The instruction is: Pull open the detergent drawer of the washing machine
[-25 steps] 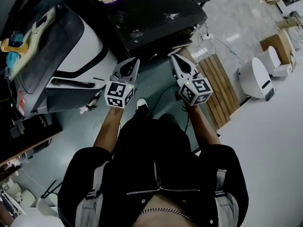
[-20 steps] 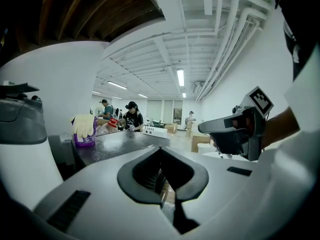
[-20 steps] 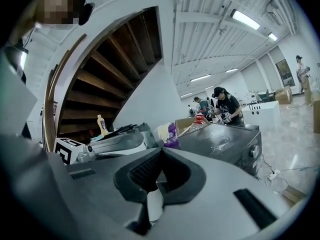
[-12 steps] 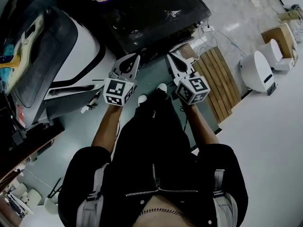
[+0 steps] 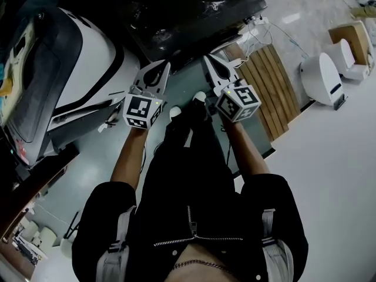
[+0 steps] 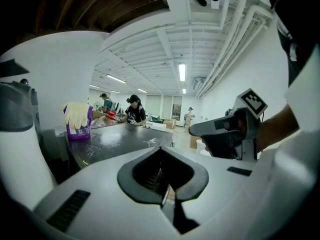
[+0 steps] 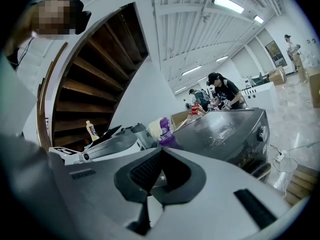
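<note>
The dark grey washing machine (image 5: 188, 16) stands ahead of me, its scuffed top towards the head view's upper edge. In the right gripper view its front corner (image 7: 250, 134) carries a round knob; I cannot make out the detergent drawer. My left gripper (image 5: 154, 75) and right gripper (image 5: 211, 63) hover side by side in front of the machine, apart from it. Both are shut with nothing in them. The left gripper (image 6: 161, 150) looks across the machine's top, with the right gripper (image 6: 225, 134) beside it. The right gripper (image 7: 161, 151) points at the machine's left side.
A white rounded machine (image 5: 88, 69) stands to the left. A purple bottle with a yellow glove (image 6: 77, 121) sits on the dark machine's far corner. A wooden pallet (image 5: 267, 87) and a small white appliance (image 5: 320, 78) lie on the floor at right. People work at benches (image 6: 134, 111) behind.
Both grippers have sunk a little and drawn nearer the dark machine's front. The person's white shoes have stepped into view below them. The jaws stayed shut.
</note>
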Tool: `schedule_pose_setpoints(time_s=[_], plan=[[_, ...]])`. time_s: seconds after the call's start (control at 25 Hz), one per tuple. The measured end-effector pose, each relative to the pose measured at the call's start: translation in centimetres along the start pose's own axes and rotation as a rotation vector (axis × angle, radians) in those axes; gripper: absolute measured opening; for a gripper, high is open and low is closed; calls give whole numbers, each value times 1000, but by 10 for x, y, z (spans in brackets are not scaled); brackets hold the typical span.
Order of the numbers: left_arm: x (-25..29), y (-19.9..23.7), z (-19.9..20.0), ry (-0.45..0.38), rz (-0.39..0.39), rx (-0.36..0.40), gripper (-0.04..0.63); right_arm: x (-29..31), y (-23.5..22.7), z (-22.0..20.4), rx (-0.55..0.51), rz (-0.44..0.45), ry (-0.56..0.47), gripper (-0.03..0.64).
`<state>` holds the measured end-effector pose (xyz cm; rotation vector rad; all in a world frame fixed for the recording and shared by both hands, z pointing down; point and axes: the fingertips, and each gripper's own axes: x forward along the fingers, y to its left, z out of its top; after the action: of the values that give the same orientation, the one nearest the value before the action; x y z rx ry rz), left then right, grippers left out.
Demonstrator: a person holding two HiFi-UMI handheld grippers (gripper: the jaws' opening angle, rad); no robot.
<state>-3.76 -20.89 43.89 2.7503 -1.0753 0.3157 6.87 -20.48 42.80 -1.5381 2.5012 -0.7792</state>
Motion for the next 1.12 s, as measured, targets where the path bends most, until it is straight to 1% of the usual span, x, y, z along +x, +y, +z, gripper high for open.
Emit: schedule_pose_setpoints(time_s=[0.12, 0.32, 0.44, 0.6, 0.72, 0.84, 0.88, 0.92, 1.12], plan=[[4, -2, -10, 14, -5, 0, 20, 1, -8, -11, 45, -2, -12, 6], [6, -3, -31, 46, -2, -11, 20, 1, -27, -48, 89, -25, 40, 6], [7, -3, -44, 60, 1, -22, 20, 3, -35, -63, 130, -20, 26, 8], [12, -3, -54, 61, -4, -20, 20, 15, -48, -79, 216, 11, 1, 9], [11, -5, -60, 66, -3, -28, 20, 27, -60, -97, 286, 22, 14, 20], [7, -7, -65, 72, 3, -47, 20, 41, -71, -116, 374, 52, 33, 78], [5, -8, -67, 77, 5, -51, 20, 46, -73, -121, 409, 66, 30, 90], [4, -8, -69, 82, 6, -54, 20, 50, -76, -125, 441, 83, 25, 116], [-2, -4, -79, 96, 23, -72, 20, 75, -82, -134, 548, 200, 13, 280]])
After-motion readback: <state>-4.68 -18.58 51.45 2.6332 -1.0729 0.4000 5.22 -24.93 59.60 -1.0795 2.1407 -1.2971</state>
